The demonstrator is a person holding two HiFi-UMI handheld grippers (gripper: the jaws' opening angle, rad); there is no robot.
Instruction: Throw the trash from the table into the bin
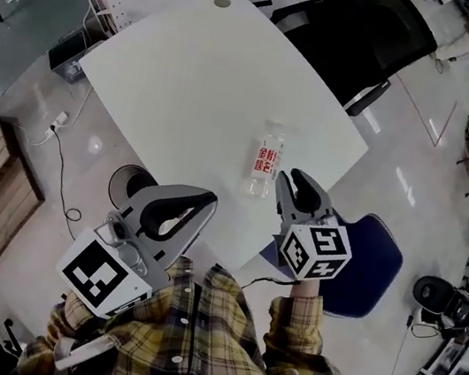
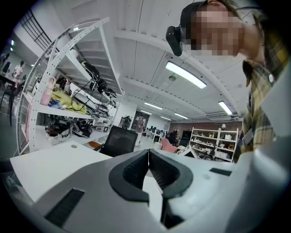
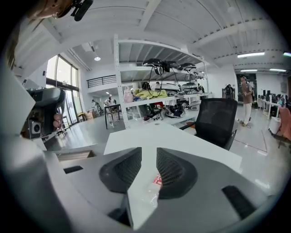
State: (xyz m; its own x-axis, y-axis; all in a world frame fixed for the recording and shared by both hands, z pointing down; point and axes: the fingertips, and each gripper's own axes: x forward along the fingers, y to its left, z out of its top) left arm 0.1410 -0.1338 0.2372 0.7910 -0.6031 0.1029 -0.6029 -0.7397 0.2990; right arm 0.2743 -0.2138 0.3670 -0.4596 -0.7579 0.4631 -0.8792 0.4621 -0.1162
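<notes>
A clear plastic bottle (image 1: 264, 165) with a red label lies on the white table (image 1: 198, 86) near its front edge. My right gripper (image 1: 290, 177) hovers just to the right of it, tips level with its lower end. In the right gripper view the right gripper (image 3: 148, 157) is slightly open, and the bottle (image 3: 153, 187) shows below the gap, untouched by the pads. My left gripper (image 1: 211, 197) hangs off the table's front edge, left of the bottle. Its tips meet in the left gripper view (image 2: 148, 151) with nothing between them. A round dark bin (image 1: 130, 183) stands on the floor beside it.
A black office chair (image 1: 369, 35) stands at the table's far side and a blue chair (image 1: 374, 261) at my right. A power strip with cables (image 1: 59, 120) lies on the floor at the left. White shelving (image 3: 159, 104) stands beyond the table.
</notes>
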